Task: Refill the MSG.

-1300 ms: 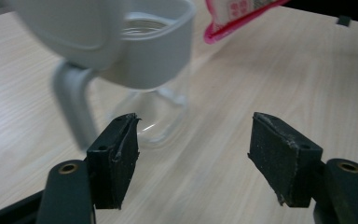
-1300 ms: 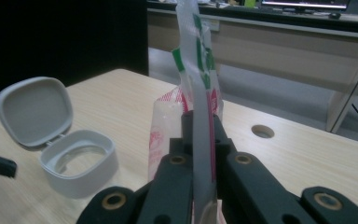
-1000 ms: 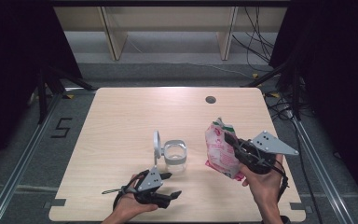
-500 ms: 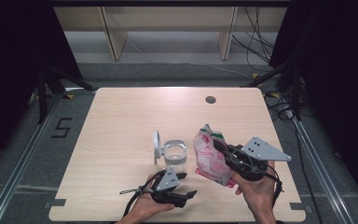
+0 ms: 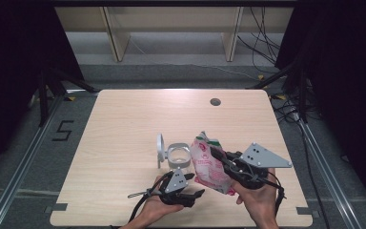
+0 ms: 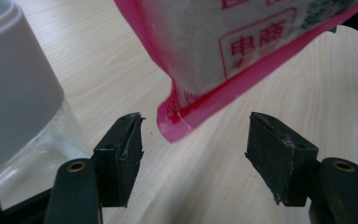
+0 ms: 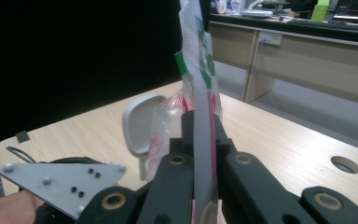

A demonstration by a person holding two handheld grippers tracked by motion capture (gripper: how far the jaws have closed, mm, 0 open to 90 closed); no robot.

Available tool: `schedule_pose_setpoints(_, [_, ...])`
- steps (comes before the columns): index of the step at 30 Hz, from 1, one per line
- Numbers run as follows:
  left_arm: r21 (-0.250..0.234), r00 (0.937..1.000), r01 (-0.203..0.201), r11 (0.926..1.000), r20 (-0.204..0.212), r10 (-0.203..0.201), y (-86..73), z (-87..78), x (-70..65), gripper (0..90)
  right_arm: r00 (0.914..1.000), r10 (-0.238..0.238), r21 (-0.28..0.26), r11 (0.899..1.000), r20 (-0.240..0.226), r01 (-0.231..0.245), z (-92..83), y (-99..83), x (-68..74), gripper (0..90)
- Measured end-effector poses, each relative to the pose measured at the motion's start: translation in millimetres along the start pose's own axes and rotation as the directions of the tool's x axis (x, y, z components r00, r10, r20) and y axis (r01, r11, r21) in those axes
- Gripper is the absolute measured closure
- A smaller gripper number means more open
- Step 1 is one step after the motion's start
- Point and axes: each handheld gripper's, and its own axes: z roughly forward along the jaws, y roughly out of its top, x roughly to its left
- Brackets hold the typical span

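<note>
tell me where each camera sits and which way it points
High view: above the person's side, looking forward and down on the table; both hands, left gripper, right gripper.
Left gripper view: rides that gripper, faces the pink bag corner between open jaws, jar beside.
Right gripper view: looks along jaws clamped on the bag.
All views share the bag.

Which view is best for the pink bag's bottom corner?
Left gripper view: the pink bag hangs its bottom corner between the open left claw, clear of both pads. High view shows the whole bag pinched by the right claw. Right gripper view sees the bag edge-on.
</note>
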Motion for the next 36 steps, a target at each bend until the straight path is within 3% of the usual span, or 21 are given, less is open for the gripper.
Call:
schedule_pose_setpoints(1, [0.006, 1.0000, -0.010, 0.9999, 0.000, 0.010, 0.1, 0.8, 0.0, 35.9, 0.9997, 0.021, 0.004, 1.000, -0.016, -0.021, 1.0, -0.1, 2.4, 90.0])
schedule_pose_setpoints(4, [0.016, 0.9993, -0.038, 0.9992, -0.004, 0.038, 0.0, 2.7, 1.0, 39.4, 0.9994, 0.022, 0.001, 1.000, -0.025, -0.022, 3.0, 0.5, 4.4, 90.0])
schedule_pose_setpoints(6, [0.002, 0.9979, -0.064, 0.9979, -0.010, 0.064, 0.4, 2.8, -0.2, 46.8, 0.9991, 0.028, 0.012, 1.000, -0.031, -0.027, 3.8, 0.6, 5.8, 90.0])
schedule_pose_setpoints(7, [0.006, 0.9968, -0.077, 0.9970, -0.020, 0.077, 0.9, 2.5, -0.8, 51.5, 0.9997, 0.006, 0.006, 1.000, -0.024, -0.006, 4.9, 0.5, 4.9, 90.0])
schedule_pose_setpoints(8, [0.007, 0.9963, -0.084, 0.9965, -0.021, 0.084, 1.2, 2.8, -0.8, 55.8, 0.9992, 0.032, 0.024, 0.999, -0.023, -0.032, 5.3, 0.2, 6.8, 90.0])
schedule_pose_setpoints(12, [-0.003, 0.9955, -0.090, 0.9959, -0.029, 0.090, 2.2, 4.4, -1.1, 66.5, 0.9994, 0.017, 0.011, 1.000, -0.031, -0.016, 8.7, 1.7, 5.2, 90.0])
schedule_pose_setpoints(14, [-0.008, 0.9963, -0.085, 0.9963, -0.013, 0.085, 3.3, 6.2, -1.4, 71.4, 0.9994, 0.030, 0.017, 0.999, -0.014, -0.030, 8.8, 2.6, 3.8, 90.0])
schedule_pose_setpoints(15, [-0.024, 0.9975, -0.068, 0.9974, -0.020, 0.068, 3.6, 7.3, -2.7, 73.0, 0.9997, 0.014, 0.014, 1.000, -0.022, -0.014, 10.3, 3.3, 0.8, 90.0])
schedule_pose_setpoints(16, [-0.017, 0.9966, -0.077, 0.9969, -0.031, 0.076, 4.5, 7.6, -2.9, 74.2, 0.9992, 0.038, 0.025, 0.999, -0.017, -0.037, 10.5, 4.0, 0.1, 90.0])
schedule_pose_setpoints(19, [-0.014, 0.9972, -0.051, 0.9986, -0.056, 0.050, 6.5, 11.9, -4.0, 75.6, 0.9991, 0.040, 0.021, 0.999, -0.010, -0.040, 19.2, 6.3, -8.0, 90.0])
schedule_pose_setpoints(20, [-0.007, 0.9970, -0.038, 0.9993, -0.069, 0.037, 7.6, 12.9, -4.2, 75.8, 0.9997, 0.022, 0.016, 1.000, -0.002, -0.022, 21.9, 6.8, -10.6, 90.0])
schedule_pose_setpoints(21, [-0.005, 0.9974, -0.024, 0.9997, -0.068, 0.024, 8.3, 14.3, -3.5, 75.9, 0.9984, 0.057, 0.022, 0.998, 0.000, -0.057, 24.5, 7.7, -10.5, 90.0])
schedule_pose_setpoints(23, [-0.004, 0.9971, -0.011, 0.9999, -0.075, 0.010, 10.2, 16.7, -1.6, 76.1, 0.9981, 0.059, 0.025, 0.998, -0.015, -0.059, 30.0, 9.4, -14.3, 90.0])
schedule_pose_setpoints(27, [-0.017, 0.9920, 0.020, 0.9997, -0.124, -0.022, 13.6, 19.8, -4.9, 76.4, 0.9950, 0.099, 0.027, 0.995, -0.011, -0.099, 36.8, 12.9, -21.9, 90.0])
schedule_pose_setpoints(28, [-0.028, 0.9910, 0.039, 0.9988, -0.127, -0.042, 14.5, 21.6, -6.5, 76.5, 0.9961, 0.088, 0.024, 0.996, -0.004, -0.088, 38.6, 13.8, -24.7, 90.0])
schedule_pose_setpoints(29, [-0.019, 0.9901, 0.022, 0.9996, -0.138, -0.025, 15.2, 22.8, -5.9, 76.5, 0.9956, 0.093, 0.014, 0.996, -0.015, -0.093, 40.9, 14.5, -25.7, 90.0])
schedule_pose_setpoints(31, [-0.028, 0.9888, 0.039, 0.9988, -0.143, -0.043, 16.8, 25.9, -8.2, 76.6, 0.9951, 0.098, 0.032, 0.995, -0.013, -0.098, 42.3, 16.8, -27.4, 90.0])
schedule_pose_setpoints(32, [-0.021, 0.9838, 0.024, 0.9995, -0.177, -0.027, 17.5, 27.8, -11.3, 76.7, 0.9943, 0.106, 0.032, 0.994, -0.007, -0.106, 44.3, 17.3, -28.4, 90.0])
schedule_pose_setpoints(33, [-0.025, 0.9840, 0.019, 0.9995, -0.177, -0.023, 17.7, 29.7, -11.8, 76.9, 0.9936, 0.111, 0.034, 0.993, -0.018, -0.111, 46.7, 18.1, -29.1, 90.0])
schedule_pose_setpoints(34, [-0.033, 0.9812, 0.032, 0.9990, -0.189, -0.037, 17.9, 30.7, -13.2, 76.9, 0.9957, 0.091, 0.030, 0.995, -0.016, -0.091, 48.1, 18.7, -30.7, 90.0])
schedule_pose_setpoints(36, [-0.045, 0.9803, 0.051, 0.9977, -0.189, -0.058, 17.7, 32.8, -14.8, 76.9, 0.9932, 0.113, 0.027, 0.993, -0.027, -0.112, 50.6, 18.9, -30.8, 90.0])
